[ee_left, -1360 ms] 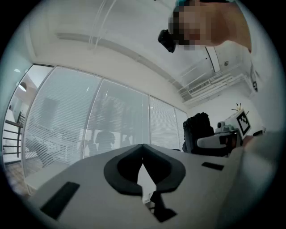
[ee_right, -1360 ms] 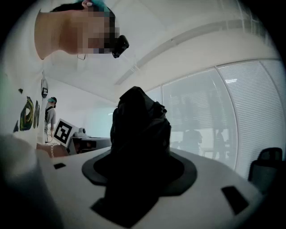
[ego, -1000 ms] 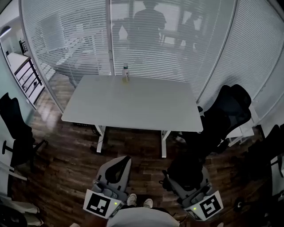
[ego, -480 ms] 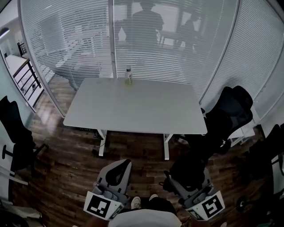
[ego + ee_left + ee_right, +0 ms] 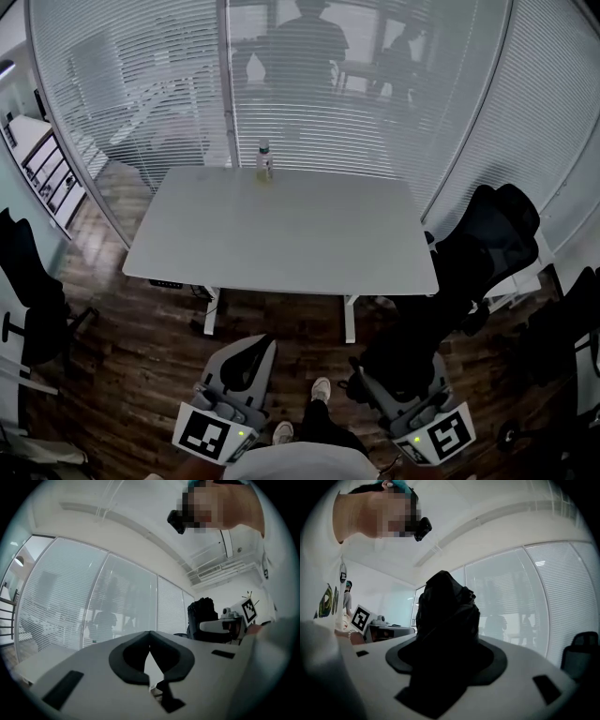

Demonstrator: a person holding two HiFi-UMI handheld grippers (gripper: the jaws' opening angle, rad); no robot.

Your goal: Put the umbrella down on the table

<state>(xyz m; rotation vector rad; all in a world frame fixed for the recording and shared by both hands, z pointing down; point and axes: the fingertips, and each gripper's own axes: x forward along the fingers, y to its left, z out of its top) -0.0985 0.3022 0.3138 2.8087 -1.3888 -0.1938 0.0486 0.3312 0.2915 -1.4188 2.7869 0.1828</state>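
A folded black umbrella (image 5: 447, 616) stands up between the jaws of my right gripper (image 5: 446, 644), which is shut on it. In the head view this bundle, the umbrella (image 5: 401, 364), sits in the right gripper (image 5: 396, 354) at the bottom right, over the wooden floor and short of the table. The white table (image 5: 281, 234) lies ahead, its near edge a step away. My left gripper (image 5: 253, 345) is at the bottom left, level with the right one. Its tips meet with nothing between them, as the left gripper (image 5: 150, 633) view shows.
A small bottle (image 5: 263, 161) stands at the table's far edge. A black office chair (image 5: 487, 244) crowds the table's right side, and another chair (image 5: 28, 291) stands at the left. A glass wall with blinds (image 5: 141, 84) closes the room behind; a person (image 5: 309, 47) stands beyond it.
I have stepped towards the table, one foot now showing between the grippers. Both grippers came forward together, the umbrella still in the right one.
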